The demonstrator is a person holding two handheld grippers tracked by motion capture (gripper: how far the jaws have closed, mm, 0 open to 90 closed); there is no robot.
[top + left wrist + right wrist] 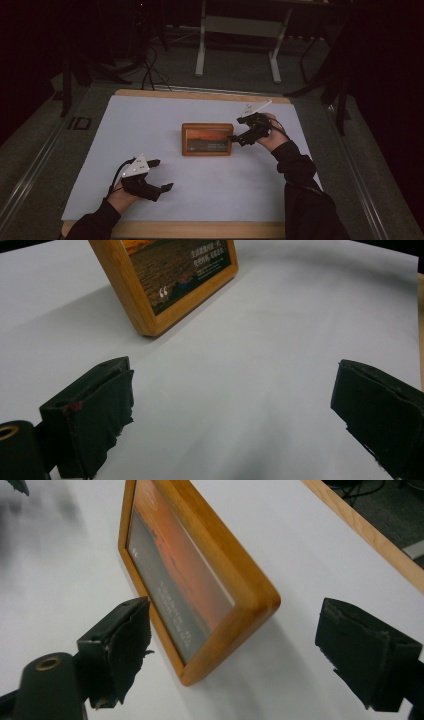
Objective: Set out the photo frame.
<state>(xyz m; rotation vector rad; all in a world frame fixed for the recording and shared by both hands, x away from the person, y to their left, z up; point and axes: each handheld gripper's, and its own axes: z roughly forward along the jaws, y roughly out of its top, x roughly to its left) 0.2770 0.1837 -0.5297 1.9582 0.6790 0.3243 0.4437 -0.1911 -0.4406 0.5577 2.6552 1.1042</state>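
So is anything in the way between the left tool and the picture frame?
No, nothing visible is. The left tool sits open near the front of the table, and just bare white tabletop lies between it and the picture frame. The right tool is at the frame's other end, off to the side.

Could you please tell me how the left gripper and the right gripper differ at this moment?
The left gripper sits near the table's front edge, well away from the picture frame; the right gripper is at the frame's right end. The left gripper has only bare white tabletop between its jaws; the right gripper's jaws flank the frame's corner without touching it. Both are open.
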